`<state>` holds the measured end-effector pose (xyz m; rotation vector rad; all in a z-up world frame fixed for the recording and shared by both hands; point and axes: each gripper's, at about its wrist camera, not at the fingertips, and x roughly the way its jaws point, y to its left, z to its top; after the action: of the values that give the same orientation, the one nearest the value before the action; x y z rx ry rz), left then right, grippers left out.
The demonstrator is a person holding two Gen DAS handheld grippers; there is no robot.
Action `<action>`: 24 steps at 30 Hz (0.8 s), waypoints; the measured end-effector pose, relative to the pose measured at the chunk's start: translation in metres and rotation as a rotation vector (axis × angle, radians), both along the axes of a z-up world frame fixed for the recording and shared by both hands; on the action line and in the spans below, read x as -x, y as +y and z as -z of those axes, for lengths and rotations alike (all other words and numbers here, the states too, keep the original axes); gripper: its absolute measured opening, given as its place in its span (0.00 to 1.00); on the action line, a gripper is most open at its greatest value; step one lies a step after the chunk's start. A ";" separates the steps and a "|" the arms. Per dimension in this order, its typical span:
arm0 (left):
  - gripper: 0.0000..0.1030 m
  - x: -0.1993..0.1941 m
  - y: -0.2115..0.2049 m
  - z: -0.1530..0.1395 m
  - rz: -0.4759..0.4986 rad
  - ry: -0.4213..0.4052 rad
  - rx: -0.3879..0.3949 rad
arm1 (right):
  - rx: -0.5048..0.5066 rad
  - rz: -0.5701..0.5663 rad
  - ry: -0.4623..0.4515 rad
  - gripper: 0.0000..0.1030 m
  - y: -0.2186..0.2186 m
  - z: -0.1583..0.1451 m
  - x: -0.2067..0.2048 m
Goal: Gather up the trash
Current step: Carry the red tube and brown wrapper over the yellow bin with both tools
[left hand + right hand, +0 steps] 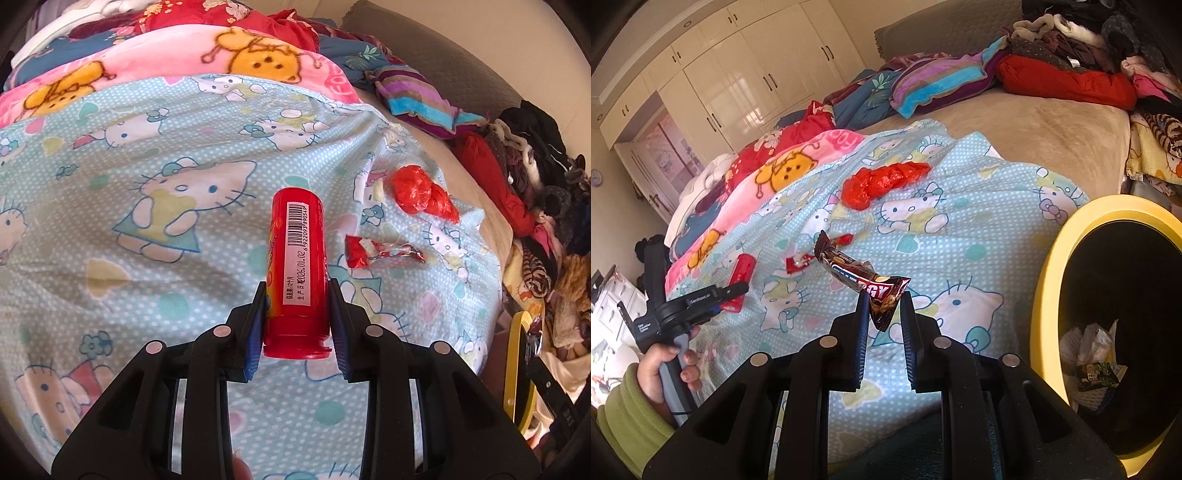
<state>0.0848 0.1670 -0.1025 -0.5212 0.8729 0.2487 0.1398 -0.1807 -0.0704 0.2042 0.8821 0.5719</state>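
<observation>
Right gripper (884, 295) beside part-filled bin (1049, 266)

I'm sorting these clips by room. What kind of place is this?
Most likely a bedroom in a home: a bed spread with a cartoon-cat sheet, a wall of glossy built-in wardrobes, and clothes piled along the bed's far side.

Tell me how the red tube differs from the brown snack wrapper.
The red tube is a rigid cylinder clamped in the left gripper; the brown snack wrapper is flat, crinkled film pinched by one end in the right gripper. Both are held above the bedsheet.
</observation>
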 end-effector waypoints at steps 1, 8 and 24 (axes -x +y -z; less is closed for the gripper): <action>0.24 0.002 0.001 -0.001 0.001 -0.003 -0.002 | -0.002 0.005 -0.003 0.16 -0.002 -0.001 0.000; 0.24 0.003 -0.014 -0.021 0.043 -0.056 0.001 | -0.014 0.049 -0.009 0.16 -0.020 -0.005 -0.004; 0.24 -0.028 -0.102 -0.046 0.243 -0.125 0.004 | -0.017 0.205 -0.048 0.16 -0.088 -0.021 -0.008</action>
<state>0.1127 0.0651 -0.0564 -0.4248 0.8064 -0.0077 0.1475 -0.2685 -0.0494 0.2917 0.7988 0.3917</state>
